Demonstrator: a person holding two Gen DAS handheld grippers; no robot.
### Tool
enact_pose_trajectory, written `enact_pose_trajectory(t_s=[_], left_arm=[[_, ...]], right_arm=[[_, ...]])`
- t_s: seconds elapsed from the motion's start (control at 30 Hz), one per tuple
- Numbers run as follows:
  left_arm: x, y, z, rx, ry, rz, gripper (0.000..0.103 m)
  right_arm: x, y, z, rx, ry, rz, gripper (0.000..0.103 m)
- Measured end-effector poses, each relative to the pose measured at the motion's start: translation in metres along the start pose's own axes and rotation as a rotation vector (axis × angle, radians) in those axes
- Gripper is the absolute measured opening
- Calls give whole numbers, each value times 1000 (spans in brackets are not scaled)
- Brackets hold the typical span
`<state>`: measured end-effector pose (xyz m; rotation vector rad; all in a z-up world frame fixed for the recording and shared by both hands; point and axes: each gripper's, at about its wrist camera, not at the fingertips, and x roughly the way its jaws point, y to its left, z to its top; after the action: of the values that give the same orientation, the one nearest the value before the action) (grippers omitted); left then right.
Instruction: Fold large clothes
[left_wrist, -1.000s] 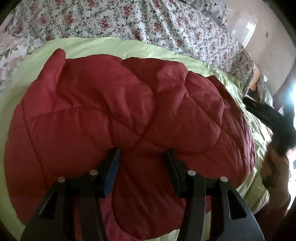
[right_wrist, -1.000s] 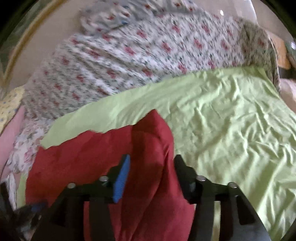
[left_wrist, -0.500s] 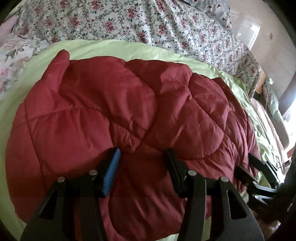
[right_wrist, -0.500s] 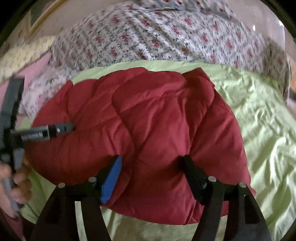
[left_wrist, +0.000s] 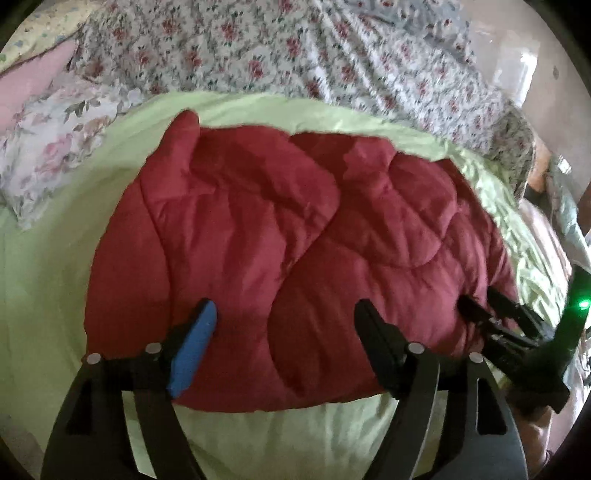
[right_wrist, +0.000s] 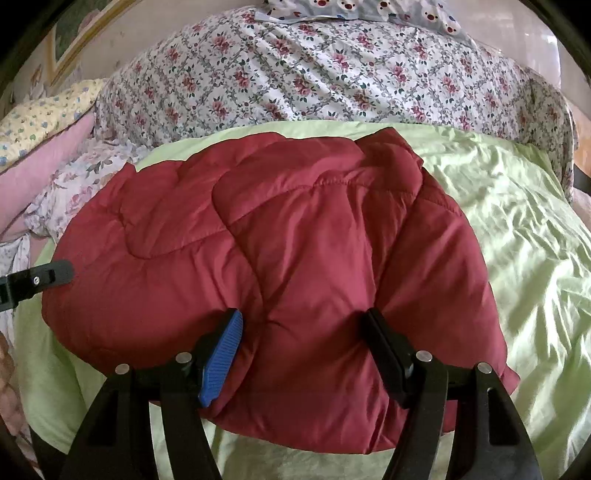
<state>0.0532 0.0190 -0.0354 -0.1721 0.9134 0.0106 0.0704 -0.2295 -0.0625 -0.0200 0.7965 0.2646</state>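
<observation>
Red quilted coat (right_wrist: 280, 266) folded; sleeves, collar hidden underneath.

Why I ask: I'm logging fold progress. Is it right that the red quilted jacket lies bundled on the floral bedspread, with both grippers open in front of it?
Not quite. The red quilted jacket lies on the light green sheet; the floral bedspread is behind that, as the right wrist view shows. The left gripper and right gripper are indeed open, gripping nothing.
</observation>
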Motion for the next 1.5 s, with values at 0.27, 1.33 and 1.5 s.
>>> enact_pose_trajectory(t_s=[0.27,1.33,1.5], left_arm=[[29,-13,-8,55,16,105,84],[55,-5,24,32,-4,121,88],[56,-6,25,40,-9,129,89]], right_arm=[[-23,13,6,-29,-24,-5,70],[23,0,25,42,11,6,68],[17,2,27,41,3,1,68]])
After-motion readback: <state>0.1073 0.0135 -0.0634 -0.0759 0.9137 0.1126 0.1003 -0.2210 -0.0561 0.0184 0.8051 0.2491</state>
